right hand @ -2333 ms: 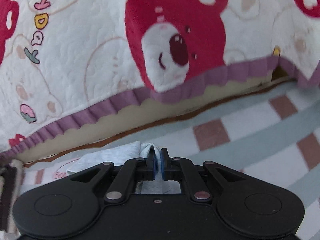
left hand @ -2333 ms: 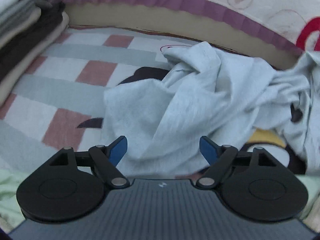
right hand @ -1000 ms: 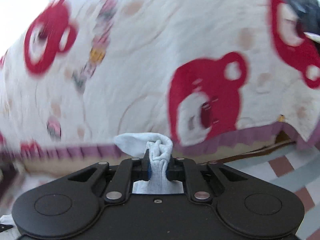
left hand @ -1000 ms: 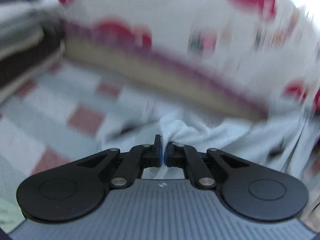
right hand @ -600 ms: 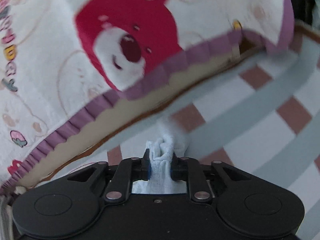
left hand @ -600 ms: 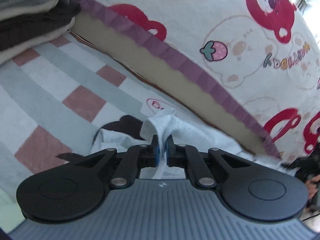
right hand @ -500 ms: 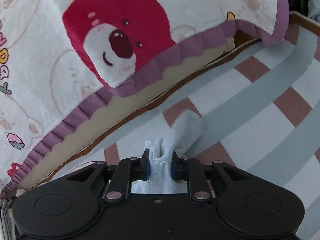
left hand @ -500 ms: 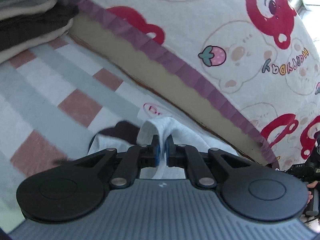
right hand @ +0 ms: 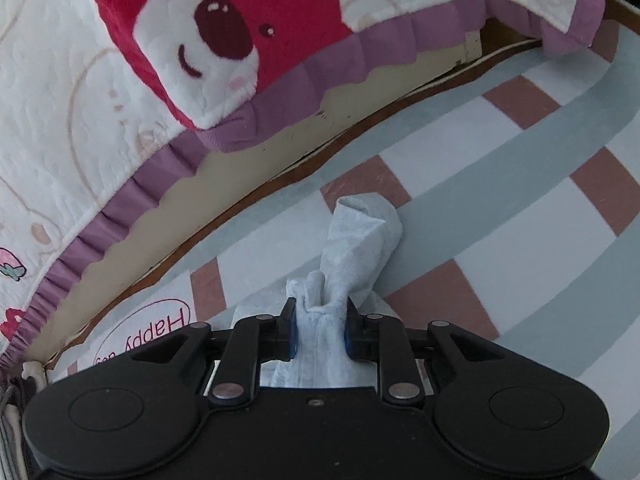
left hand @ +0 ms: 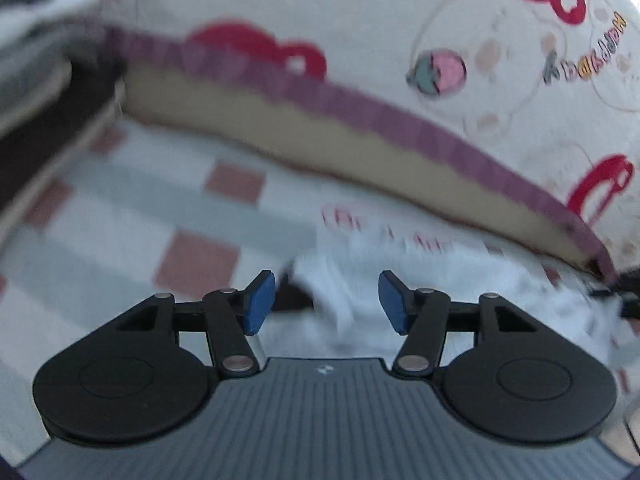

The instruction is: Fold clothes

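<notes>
A light grey garment [left hand: 420, 276] lies on the checked mat, blurred in the left wrist view. My left gripper [left hand: 326, 300] is open, with the cloth lying loose between and beyond its blue pads. My right gripper [right hand: 320, 320] is shut on a bunched part of the same garment [right hand: 356, 240], which sticks out past the fingers and rests on the mat.
The mat [right hand: 500, 208] has grey, white and pink-brown checks. A bed with a bear-print quilt [right hand: 160, 60] and purple frill [left hand: 360, 108] runs along the far side. A stack of folded clothes [left hand: 36, 80] stands at the far left.
My left gripper has opened and let go of the garment. My right gripper has come down closer to the mat, still holding its bunch of cloth.
</notes>
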Available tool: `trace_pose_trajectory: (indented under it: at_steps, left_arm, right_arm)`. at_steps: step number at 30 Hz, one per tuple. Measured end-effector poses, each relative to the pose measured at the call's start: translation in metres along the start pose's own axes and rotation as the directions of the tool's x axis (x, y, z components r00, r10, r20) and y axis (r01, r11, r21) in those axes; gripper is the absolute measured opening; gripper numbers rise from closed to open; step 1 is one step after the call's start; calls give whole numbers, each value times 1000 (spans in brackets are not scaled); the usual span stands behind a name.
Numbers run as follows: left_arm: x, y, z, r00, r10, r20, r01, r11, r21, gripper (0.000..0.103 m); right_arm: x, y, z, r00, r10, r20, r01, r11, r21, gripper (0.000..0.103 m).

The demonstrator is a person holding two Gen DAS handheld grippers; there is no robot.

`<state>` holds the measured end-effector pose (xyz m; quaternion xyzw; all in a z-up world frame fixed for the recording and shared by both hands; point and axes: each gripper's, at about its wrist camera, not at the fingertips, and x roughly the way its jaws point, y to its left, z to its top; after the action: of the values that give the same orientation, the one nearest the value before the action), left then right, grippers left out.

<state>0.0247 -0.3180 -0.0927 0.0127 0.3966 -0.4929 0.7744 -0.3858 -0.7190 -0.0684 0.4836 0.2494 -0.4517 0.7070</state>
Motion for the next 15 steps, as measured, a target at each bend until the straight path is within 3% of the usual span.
trace_pose_trajectory:
  at_steps: [4, 8, 9, 10, 12, 15]
  left_arm:
    - [12, -13, -13, 998, 52, -44, -46, 991, 125, 65]
    - [39, -24, -21, 990, 110, -86, -88, 971, 220, 64]
    - [46, -24, -22, 989, 109, -98, -85, 972, 220, 59]
    - [51, -24, -23, 988, 112, -106, -87, 971, 221, 34]
    - [60, -24, -24, 986, 130, -109, -103, 969, 223, 3]
    - [51, -31, -23, 989, 151, -11, -144, 959, 242, 3]
  right_arm:
    - [2, 3, 1, 1000, 13, -5, -13, 1000, -9, 28]
    - [1, 2, 1, 1000, 20, -8, -20, 1000, 3, 30]
    - [2, 1, 1, 1000, 24, -9, -23, 1000, 10, 31]
    - [2, 0, 1, 1000, 27, -12, -27, 999, 18, 33]
    - [5, -2, 1, 999, 39, -22, -38, 998, 40, 38]
    - [8, -4, 1, 996, 77, -44, -74, 995, 62, 38]
